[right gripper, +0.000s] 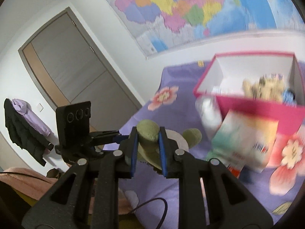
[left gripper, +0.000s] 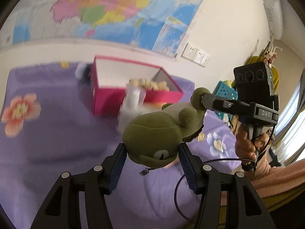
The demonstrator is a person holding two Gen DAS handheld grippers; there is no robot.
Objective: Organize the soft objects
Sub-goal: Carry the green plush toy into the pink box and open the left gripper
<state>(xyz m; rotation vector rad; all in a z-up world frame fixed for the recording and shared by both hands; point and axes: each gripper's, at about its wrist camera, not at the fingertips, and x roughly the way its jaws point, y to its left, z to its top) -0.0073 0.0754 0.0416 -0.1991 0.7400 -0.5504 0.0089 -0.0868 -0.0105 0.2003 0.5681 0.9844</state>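
A green plush frog (left gripper: pixel 154 133) hangs above the purple floral bedspread, held by both grippers. My left gripper (left gripper: pixel 152 150) is shut on the frog's head. My right gripper (right gripper: pixel 146 139) is shut on one of the frog's feet (right gripper: pixel 147 129); it shows in the left wrist view (left gripper: pixel 205 100) at the frog's far end. An open pink box (left gripper: pixel 137 95) with white inner walls stands beyond the frog, with a beige plush toy (right gripper: pixel 265 88) inside.
A white soft object (left gripper: pixel 131 103) and a colourful packet (right gripper: pixel 246 143) lie against the pink box's front. A map covers the wall (left gripper: pixel 114 9). A door (right gripper: pixel 72 64) is to the left. A cable (left gripper: pixel 190 171) trails over the bedspread (left gripper: pixel 57 143).
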